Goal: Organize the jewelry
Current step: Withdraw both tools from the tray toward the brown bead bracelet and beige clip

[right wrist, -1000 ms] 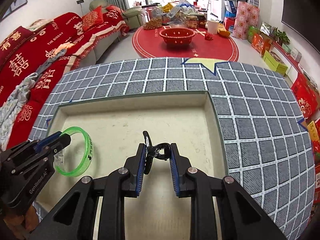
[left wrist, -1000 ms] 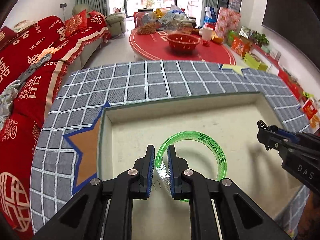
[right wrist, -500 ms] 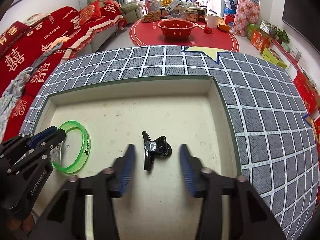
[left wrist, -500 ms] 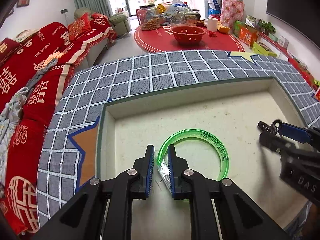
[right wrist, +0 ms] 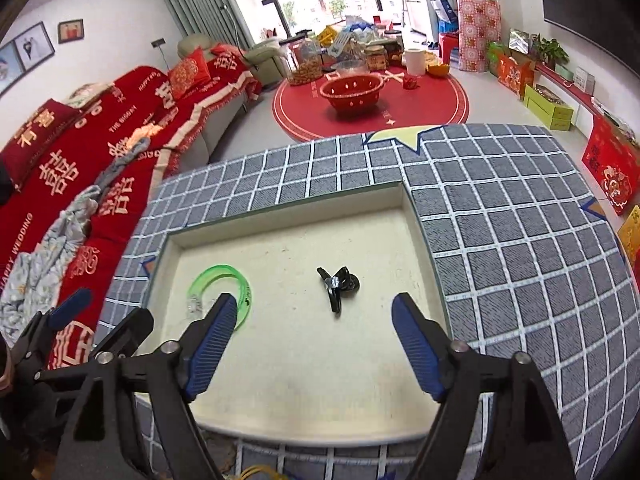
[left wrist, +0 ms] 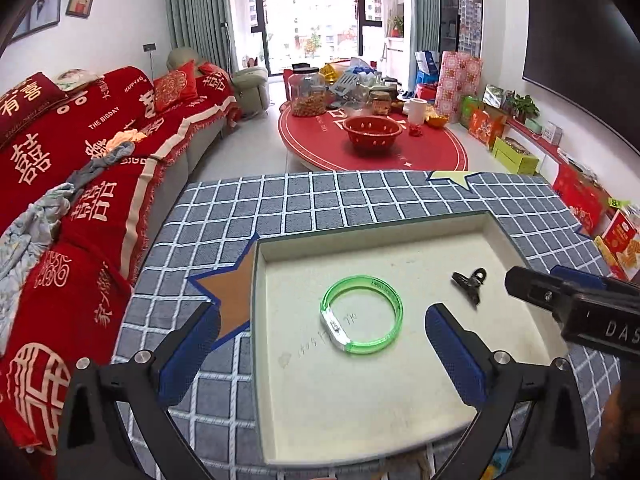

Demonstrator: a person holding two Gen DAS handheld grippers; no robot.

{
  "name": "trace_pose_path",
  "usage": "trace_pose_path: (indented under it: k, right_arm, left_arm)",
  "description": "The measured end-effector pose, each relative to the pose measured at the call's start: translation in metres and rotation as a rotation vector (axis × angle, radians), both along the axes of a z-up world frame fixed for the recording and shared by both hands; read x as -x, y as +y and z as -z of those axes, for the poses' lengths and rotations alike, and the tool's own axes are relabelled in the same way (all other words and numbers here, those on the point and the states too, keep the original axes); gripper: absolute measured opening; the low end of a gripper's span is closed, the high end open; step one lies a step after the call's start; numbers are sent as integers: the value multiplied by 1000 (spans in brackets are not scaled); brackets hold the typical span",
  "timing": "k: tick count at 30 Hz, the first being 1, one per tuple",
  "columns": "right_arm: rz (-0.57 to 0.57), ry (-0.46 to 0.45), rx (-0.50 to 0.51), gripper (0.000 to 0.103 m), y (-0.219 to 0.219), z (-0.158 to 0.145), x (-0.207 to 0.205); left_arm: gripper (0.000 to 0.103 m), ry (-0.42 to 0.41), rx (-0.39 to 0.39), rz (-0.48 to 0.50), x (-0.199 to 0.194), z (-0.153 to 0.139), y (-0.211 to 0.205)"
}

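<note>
A translucent green bangle [left wrist: 362, 314] lies flat on the floor of a shallow cream tray [left wrist: 372, 246], towards its left side. A black hair clip [left wrist: 470, 280] lies to its right. My left gripper [left wrist: 320, 318] hangs above the bangle, its jaws opening wide and touching nothing. In the right wrist view the clip [right wrist: 338, 286] lies just beyond my right gripper [right wrist: 314, 304], whose jaws are also opening and hold nothing. There the bangle [right wrist: 216, 272] is partly hidden behind my right gripper's left finger [right wrist: 208, 344]. The left gripper [right wrist: 102, 316] shows at the lower left, over the tray [right wrist: 280, 220] edge.
The tray sits sunk in a grey checked cloth [left wrist: 320, 200] with star patches. A red-covered sofa [left wrist: 80, 160] runs along the left. Beyond stands a round red table [left wrist: 372, 148] with a red basket and jars. Gift boxes [left wrist: 516, 156] line the right wall.
The left gripper let go of the green bangle and the right let go of the black clip. Both jaws opened wide and both grippers drew back and up from the tray.
</note>
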State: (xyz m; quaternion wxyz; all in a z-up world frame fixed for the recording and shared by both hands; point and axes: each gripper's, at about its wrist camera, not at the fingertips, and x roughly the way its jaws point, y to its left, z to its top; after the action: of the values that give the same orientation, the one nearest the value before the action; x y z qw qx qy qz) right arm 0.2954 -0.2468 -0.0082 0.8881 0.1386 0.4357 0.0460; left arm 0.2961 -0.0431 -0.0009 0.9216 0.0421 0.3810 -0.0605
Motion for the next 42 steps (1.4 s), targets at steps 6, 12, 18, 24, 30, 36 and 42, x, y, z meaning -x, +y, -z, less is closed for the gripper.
trace_pose_path:
  k: [6, 12, 18, 24, 30, 36, 42]
  right_arm:
    - [26, -52, -17, 88, -4, -26, 45]
    - [29, -153, -33, 103, -7, -55, 104]
    - [17, -156, -42, 103, -6, -70, 152]
    - [-8, -89, -28, 103, 2, -53, 193]
    - [-1, 0, -7, 103, 11, -16, 226]
    - [12, 88, 36, 103, 20, 25, 247]
    - [31, 101, 99, 103, 29, 42, 258]
  left_arm:
    - [103, -83, 21, 5, 49, -26, 17]
    - [103, -46, 113, 41, 96, -31, 42]
    - [103, -17, 56, 14, 139, -15, 55]
    - [103, 21, 37, -19, 171, 13, 66]
    - [103, 116, 47, -22, 186, 48, 66]
    - [103, 200, 98, -85, 181, 71, 64]
    - [103, 252, 170, -193, 167, 83, 63]
